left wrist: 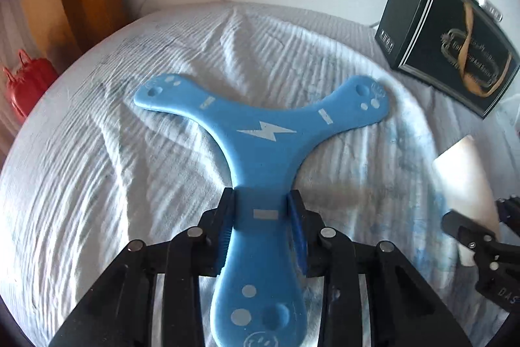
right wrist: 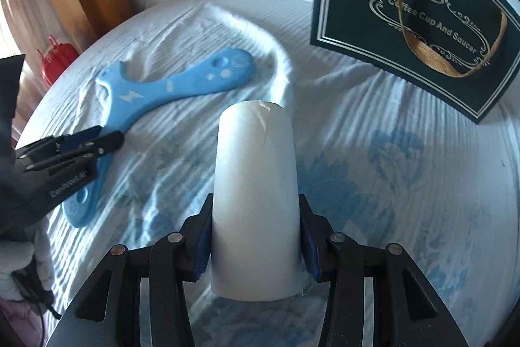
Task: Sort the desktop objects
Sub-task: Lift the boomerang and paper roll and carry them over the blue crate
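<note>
Left gripper (left wrist: 261, 210): jaws flank blue boomerang (left wrist: 260, 135) arm, seemingly touching | right gripper (right wrist: 255, 226): clamped on 1 white roll (right wrist: 256, 184) (centre frame)

Black gripper (left wrist: 263, 210), blue pads (left wrist: 298, 226).

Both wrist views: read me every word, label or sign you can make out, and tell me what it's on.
"Coffee Cup And Saucer": gold script on the dark box.
White lightning bolt sign, no words: blue three-armed toy.
Left gripper body print: too blurred to read.
Right gripper body: only "DAS" legible, cut off.
</note>
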Tool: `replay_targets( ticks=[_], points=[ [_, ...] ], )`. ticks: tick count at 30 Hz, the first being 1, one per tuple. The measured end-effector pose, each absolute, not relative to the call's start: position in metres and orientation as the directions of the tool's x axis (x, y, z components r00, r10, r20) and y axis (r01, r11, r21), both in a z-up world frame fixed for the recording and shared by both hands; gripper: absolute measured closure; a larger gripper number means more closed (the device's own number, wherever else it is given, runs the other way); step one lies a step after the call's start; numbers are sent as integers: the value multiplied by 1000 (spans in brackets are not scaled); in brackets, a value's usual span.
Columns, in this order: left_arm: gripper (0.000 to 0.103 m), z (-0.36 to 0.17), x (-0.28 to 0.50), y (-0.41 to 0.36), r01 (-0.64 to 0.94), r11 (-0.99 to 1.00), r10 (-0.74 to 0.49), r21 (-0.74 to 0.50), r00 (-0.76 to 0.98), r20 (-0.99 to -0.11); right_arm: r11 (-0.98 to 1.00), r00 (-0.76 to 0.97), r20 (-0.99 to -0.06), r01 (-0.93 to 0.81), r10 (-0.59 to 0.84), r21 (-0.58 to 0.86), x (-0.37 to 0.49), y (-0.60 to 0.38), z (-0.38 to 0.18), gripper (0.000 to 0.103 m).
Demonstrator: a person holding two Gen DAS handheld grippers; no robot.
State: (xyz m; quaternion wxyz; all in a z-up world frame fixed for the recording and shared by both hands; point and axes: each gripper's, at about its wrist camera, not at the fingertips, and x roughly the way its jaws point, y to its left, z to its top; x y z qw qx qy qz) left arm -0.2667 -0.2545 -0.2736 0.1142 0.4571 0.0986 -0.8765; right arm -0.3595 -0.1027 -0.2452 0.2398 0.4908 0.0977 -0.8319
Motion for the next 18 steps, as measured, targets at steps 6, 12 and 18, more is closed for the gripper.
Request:
replay_targets(
  ticks=[6, 12, 18],
  points=[
    [71, -226, -235, -253, 277, -954, -103, -114, -660, -744, -844, -401, -844, 526, -357, 106, -344, -113, -230, 58],
    [71, -183, -205, -240, 253, -964, -131, -86, -729, -672, -839, -437, -808, 530, -396, 125, -329, -113, -199, 58],
    [71, -134, -171, -216, 216, -970, -106, -109, -784, -612, -859, -549, -734, 505, -399, 89, -301, -95, -142, 58]
  ],
)
